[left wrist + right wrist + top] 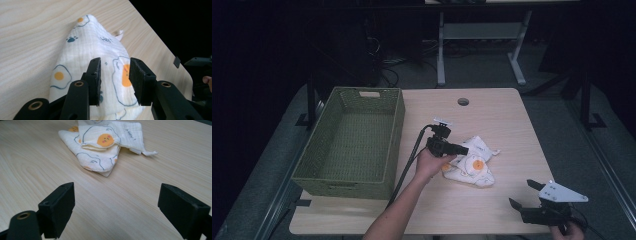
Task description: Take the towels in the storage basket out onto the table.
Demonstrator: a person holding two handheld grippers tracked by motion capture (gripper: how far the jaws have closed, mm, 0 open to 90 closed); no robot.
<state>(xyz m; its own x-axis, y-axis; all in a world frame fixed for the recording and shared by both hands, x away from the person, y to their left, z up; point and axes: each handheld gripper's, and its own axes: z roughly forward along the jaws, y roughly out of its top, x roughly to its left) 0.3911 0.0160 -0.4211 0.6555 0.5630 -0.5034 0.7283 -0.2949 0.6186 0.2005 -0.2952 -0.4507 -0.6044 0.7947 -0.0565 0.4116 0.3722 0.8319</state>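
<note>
Cloth (473, 162), white muslin printed with fried eggs, folded loosely, lying on the table (492, 115) directly beneath and ahead of the left gripper (115, 75), long axis running away along the jaws. Left gripper: jaws parted, hovering over the fabric, not pinching it. Right gripper (115, 205): spread wide, well apart from the cloth (the farther hand). Basket (393, 131), green woven, beside the left gripper, nothing inside.

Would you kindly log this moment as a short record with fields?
Cloth: white egg-print cloth, crumpled on the wooden table
Left gripper: over the cloth, fingers apart, not pinching it
Right gripper: wide open, near the table's front edge, apart from the cloth
Basket: green woven basket, left of the cloth, nothing inside
</note>
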